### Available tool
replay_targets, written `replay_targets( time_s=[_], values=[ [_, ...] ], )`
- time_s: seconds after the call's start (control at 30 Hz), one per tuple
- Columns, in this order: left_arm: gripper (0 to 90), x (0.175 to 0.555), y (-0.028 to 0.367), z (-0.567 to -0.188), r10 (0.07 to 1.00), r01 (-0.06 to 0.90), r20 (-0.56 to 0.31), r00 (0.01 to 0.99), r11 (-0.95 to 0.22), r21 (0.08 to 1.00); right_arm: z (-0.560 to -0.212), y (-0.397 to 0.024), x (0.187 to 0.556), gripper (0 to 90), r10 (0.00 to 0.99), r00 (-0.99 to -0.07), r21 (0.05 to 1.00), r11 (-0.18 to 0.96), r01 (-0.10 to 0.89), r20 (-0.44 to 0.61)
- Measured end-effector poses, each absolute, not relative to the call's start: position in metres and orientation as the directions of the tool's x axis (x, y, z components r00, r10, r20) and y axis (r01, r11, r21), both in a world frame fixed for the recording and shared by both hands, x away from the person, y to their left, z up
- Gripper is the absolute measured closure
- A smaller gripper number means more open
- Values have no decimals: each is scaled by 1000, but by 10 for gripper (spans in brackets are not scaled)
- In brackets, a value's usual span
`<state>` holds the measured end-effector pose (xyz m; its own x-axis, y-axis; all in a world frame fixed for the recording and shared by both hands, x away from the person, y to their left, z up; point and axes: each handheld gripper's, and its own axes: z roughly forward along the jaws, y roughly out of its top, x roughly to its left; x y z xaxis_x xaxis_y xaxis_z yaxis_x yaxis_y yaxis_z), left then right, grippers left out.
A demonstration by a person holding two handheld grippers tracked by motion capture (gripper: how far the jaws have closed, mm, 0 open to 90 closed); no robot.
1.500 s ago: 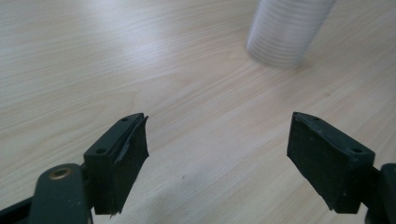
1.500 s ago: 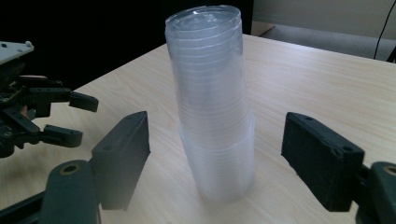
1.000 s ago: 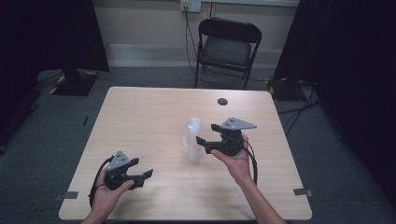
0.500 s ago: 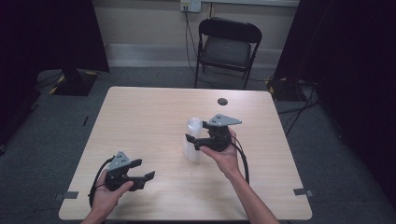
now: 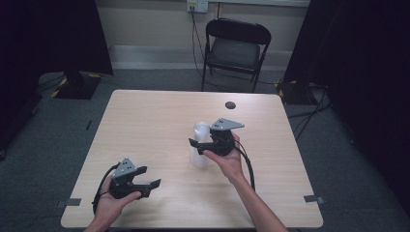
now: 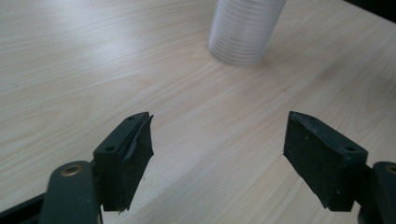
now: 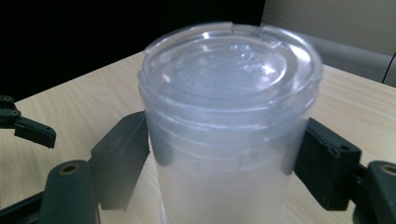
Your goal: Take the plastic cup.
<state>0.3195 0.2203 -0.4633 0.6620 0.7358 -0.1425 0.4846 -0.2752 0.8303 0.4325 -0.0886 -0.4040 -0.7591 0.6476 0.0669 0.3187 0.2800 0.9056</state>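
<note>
The left tongs (image 5: 153,183) are being held low over the near-left part of the desk (image 5: 145,121), jaws standing wide apart with nothing between them; in the left gripper view bare wood is lying in the gap and the ribbed base of the clear plastic container (image 6: 245,28) is standing well ahead of the tips, slightly right of centre. To the right of them, the right tongs (image 5: 193,143) are being brought around that container (image 5: 200,145), which is standing upright on the desk near its middle. The jaws have just been closing, with the container between them; in the right gripper view a black pad (image 7: 122,154) is being shown at either side of the translucent wall, just at it, but whether the pads are already pressing is not to be told. The approach is judged as done and the grasp as being completed; lifting or moving the container is left, and no part is yet being taken by the left tongs. The lid (image 7: 231,63) seated on the container's top is being shown by the right gripper view, a detail the high view is giving as a pale blur; the high view is showing a small dark disc (image 5: 230,104) far beyond the right tongs, and a folding chair (image 5: 235,48) behind the desk.
</note>
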Motion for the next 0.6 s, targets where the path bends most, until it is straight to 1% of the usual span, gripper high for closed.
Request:
replay_targets(
  time_s=[0.1, 0.23, 0.37, 0.43, 0.6],
  values=[
    [235, 320, 220, -463, 735, 475, -129, 666, -283, 833, -406, -86, 434, 246, 651, -757, 901, 292, 320, 58],
    [234, 320, 220, -464, 741, 482, -133, 658, -278, 831, -407, -84, 434, 268, 651, -757, 902, 292, 317, 55],
    [234, 320, 221, -464, 747, 489, -140, 650, -271, 829, -406, -84, 434, 316, 658, -751, 907, 283, 313, 54],
    [234, 321, 221, -464, 747, 491, -139, 650, -273, 828, -406, -85, 435, 325, 663, -746, 907, 268, 324, 70],
    [234, 321, 222, -465, 749, 500, -143, 647, -275, 821, -405, -84, 434, 334, 665, -745, 908, 277, 316, 56]
  ],
)
